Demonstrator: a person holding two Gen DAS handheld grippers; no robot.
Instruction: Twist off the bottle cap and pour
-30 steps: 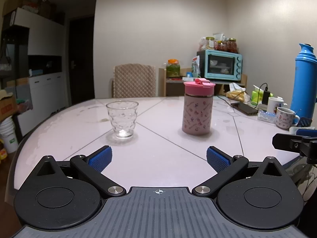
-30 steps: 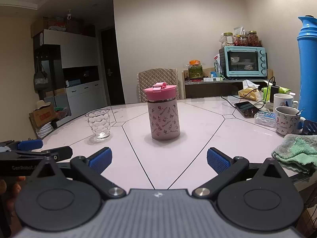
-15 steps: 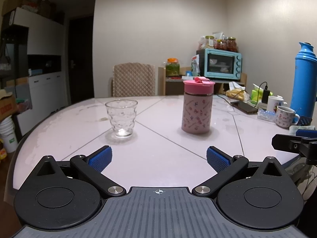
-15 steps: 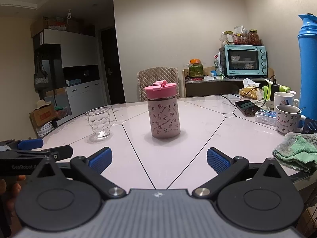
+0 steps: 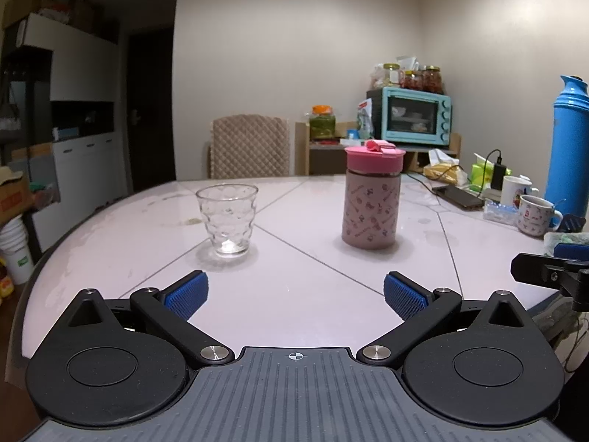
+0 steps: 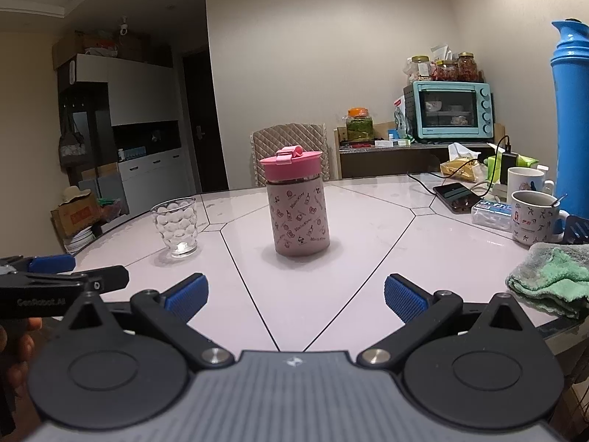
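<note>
Nearest: left gripper (image 5: 295, 292) spread wide, blue pads far apart, nothing between them. Right gripper (image 6: 296, 292) likewise wide open and empty. Both hang over the near edge of the surface (image 5: 294, 294), well short of any object. In the right wrist view the left unit shows at the left edge, level with the right one

Mid-surface: glass (image 5: 227, 219) upright, mouth up, looks empty, to the left. Bottle (image 6: 299, 201) upright to its right, well apart from the glass, roughly centred ahead of the right gripper. Long axis vertical; pink cap (image 6: 292, 166) on top, fully seated, its flip tab pointing up and toward the camera-left side. Nothing unscrewed yet, by the look of it

Risks, judged from this layout:
- Bottle is short and smooth-sided; if only the cap is turned with the body unclamped, the whole bottle would likely spin or skid on the glossy surface
- A grip high on the body could tip it, especially if contents are heavy
- Cap is broad; pads closing off-centre or on the tab could slip
- Pouring means carrying the bottle across to the glass; the glass is light and free-standing, so a nudge from either gripper could knock it over

Far right: green cloth (image 6: 550, 279), mug (image 6: 533, 217), blue thermos (image 6: 572, 118) near the right gripper's side; a wide swing could catch them
</note>
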